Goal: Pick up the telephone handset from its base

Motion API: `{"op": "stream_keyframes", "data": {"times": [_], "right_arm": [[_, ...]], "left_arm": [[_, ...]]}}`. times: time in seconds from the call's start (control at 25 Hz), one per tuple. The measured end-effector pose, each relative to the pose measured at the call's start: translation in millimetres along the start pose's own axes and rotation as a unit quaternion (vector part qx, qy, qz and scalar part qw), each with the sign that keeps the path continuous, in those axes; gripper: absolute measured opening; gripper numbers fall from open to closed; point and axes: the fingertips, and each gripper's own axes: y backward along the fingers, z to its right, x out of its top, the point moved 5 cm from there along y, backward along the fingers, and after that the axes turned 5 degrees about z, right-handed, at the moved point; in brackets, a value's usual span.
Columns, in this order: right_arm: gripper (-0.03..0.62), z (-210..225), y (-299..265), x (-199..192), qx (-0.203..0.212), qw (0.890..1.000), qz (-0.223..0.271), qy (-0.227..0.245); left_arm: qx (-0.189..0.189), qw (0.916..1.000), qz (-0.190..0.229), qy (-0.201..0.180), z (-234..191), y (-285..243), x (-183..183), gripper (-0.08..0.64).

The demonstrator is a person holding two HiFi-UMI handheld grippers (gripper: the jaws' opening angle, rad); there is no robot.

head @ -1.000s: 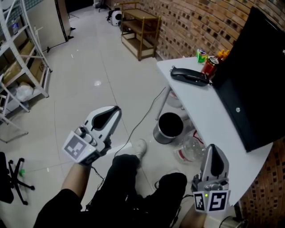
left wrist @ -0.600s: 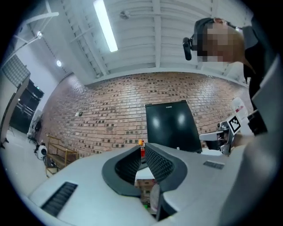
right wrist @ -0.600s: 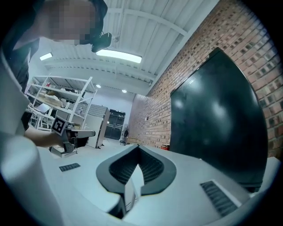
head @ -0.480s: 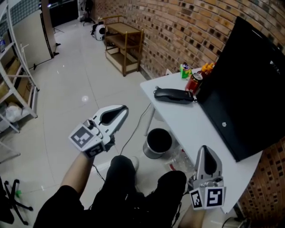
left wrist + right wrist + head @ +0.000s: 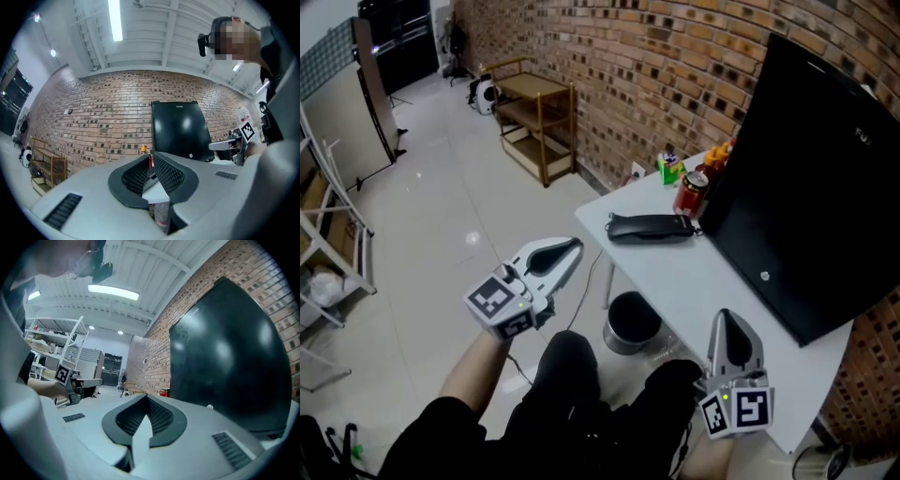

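Observation:
The black telephone handset (image 5: pixel 649 228) lies on its base near the left end of the white table (image 5: pixel 717 295). My left gripper (image 5: pixel 571 247) is shut and empty; it hovers off the table's left edge, pointing toward the phone and short of it. Near the table's front edge my right gripper (image 5: pixel 725 319) is shut too, with nothing between its jaws, well to the right of the phone. In the left gripper view the closed jaws (image 5: pixel 151 157) hide the phone. The right gripper view shows only its closed jaws (image 5: pixel 146 397), the table and the monitor (image 5: pixel 225 357).
A big black monitor (image 5: pixel 806 178) stands along the table's right side. A red can (image 5: pixel 690 195), a green box (image 5: pixel 669 169) and an orange bottle (image 5: pixel 719 153) crowd the far corner behind the phone. Under the table sits a bin (image 5: pixel 630 322). A wooden shelf (image 5: pixel 530 117) stands by the brick wall.
Both grippers have moved toward the table, the left one more, closing on the table's left edge. The phone now lies nearer to the left gripper. Both jaws stayed shut.

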Motion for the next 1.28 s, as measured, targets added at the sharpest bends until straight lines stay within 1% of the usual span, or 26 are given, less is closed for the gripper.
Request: {"op": "stream_keyframes", "data": {"times": [0.08, 0.24, 0.44, 0.52, 0.72, 0.8, 0.88, 1.0, 1.08, 1.2, 1.24, 1.28], "right_arm": [[0.01, 0.5, -1.1, 0.5, -0.009, 1.0, 0.002, -0.001], [0.009, 4.1, -2.1, 1.8, -0.025, 1.0, 0.006, 0.004], [0.009, 10.6, 13.7, -0.1, -0.051, 0.999, 0.001, 0.002], [0.009, 15.0, 20.5, 0.6, -0.06, 0.998, 0.0, 0.002], [0.009, 21.2, 26.5, 1.5, -0.076, 0.997, -0.011, 0.019], [0.009, 23.9, 27.7, 1.2, -0.079, 0.997, -0.013, 0.018], [0.009, 26.2, 27.1, -1.6, -0.081, 0.996, -0.018, 0.018], [0.009, 28.3, 25.3, -3.7, -0.08, 0.996, -0.024, 0.016], [0.009, 29.9, 25.1, -2.1, -0.079, 0.996, -0.023, 0.015], [0.009, 34.6, 24.9, 0.0, -0.081, 0.996, -0.024, 0.011], [0.009, 36.9, 25.4, -0.6, -0.082, 0.996, -0.024, 0.006], [0.009, 39.5, 26.1, -1.8, -0.083, 0.996, -0.025, -0.001]], "left_arm": [[-0.006, 1.0, -0.001, 0.004, -6.7, -4.8, 0.2, 0.034], [-0.028, 0.9996, 0.003, -0.001, -17.7, -22.3, 1.2, 0.034], [-0.072, 0.9973, 0.011, -0.001, -7.2, -43.2, 0.3, 0.034], [-0.088, 0.9961, 0.012, 0.004, -2.2, -52.8, -1.6, 0.034], [-0.104, 0.9943, 0.003, 0.022, -3.4, -71.3, -4.1, 0.034], [-0.108, 0.9939, -0.007, 0.019, -6.7, -80.0, -6.2, 0.034], [-0.118, 0.9928, -0.021, 0.008, -11.1, -91.0, -7.4, 0.034], [-0.154, 0.9865, -0.055, -0.008, -16.0, -113.0, -9.8, 0.034], [-0.168, 0.9827, -0.077, -0.015, -20.1, -129.6, -13.7, 0.034], [-0.176, 0.9785, -0.107, 0.003, -28.3, -150.5, -22.5, 0.034], [-0.185, 0.9746, -0.126, 0.007, -28.7, -156.7, -27.9, 0.054], [-0.195, 0.969, -0.152, 0.004, -28.1, -163.2, -35.0, 0.165]]}}
